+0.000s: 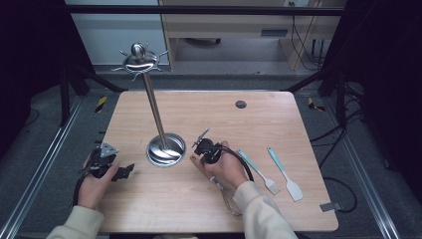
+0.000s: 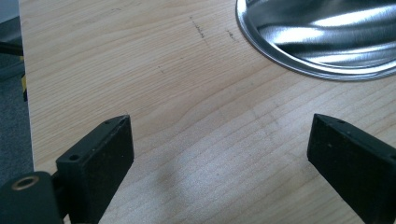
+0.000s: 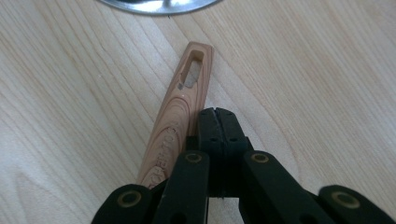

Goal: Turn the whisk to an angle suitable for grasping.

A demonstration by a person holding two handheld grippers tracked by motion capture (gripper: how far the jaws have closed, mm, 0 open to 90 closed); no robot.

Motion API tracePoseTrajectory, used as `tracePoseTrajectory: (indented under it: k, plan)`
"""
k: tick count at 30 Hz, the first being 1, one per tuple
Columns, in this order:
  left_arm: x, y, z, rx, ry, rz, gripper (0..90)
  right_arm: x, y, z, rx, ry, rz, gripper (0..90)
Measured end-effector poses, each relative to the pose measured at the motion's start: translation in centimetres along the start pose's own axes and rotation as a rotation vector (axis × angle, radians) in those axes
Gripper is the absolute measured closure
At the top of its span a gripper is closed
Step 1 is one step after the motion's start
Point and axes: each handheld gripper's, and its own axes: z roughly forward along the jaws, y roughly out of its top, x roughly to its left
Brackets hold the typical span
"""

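Note:
My right gripper (image 1: 200, 149) (image 3: 217, 116) is shut, its two black jaws pressed together with nothing between them, and it points at the stand's base. A wood-grain handle (image 3: 180, 121) with a hanging slot lies on the table along the left side of the jaws and runs under the gripper's links; I cannot tell whether they touch. Wire loops of a whisk (image 1: 229, 201) show under the right wrist. My left gripper (image 1: 127, 172) (image 2: 219, 154) rests open near the table's left edge, with bare wood between its jaws.
A steel stand (image 1: 154, 107) rises from a round base (image 1: 165, 149) (image 2: 322, 42) and carries hooks (image 1: 139, 60) at the top. Two teal-handled spatulas (image 1: 259, 172) (image 1: 284, 174) lie at the right. A black grommet (image 1: 241, 104) sits near the far edge.

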Motion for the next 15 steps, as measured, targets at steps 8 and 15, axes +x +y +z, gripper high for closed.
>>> tracePoseTrajectory:
  k: [8,15]
  plan:
    - [0.0,0.0,-0.1,-0.002,0.006,0.001,6.6,0.6,0.2,-2.0,-0.033,-0.030,0.053,85.7]
    - [0.2,-0.1,-0.3,-0.018,0.009,-0.008,6.2,1.2,-0.1,-2.5,-0.030,-0.013,0.104,75.3]
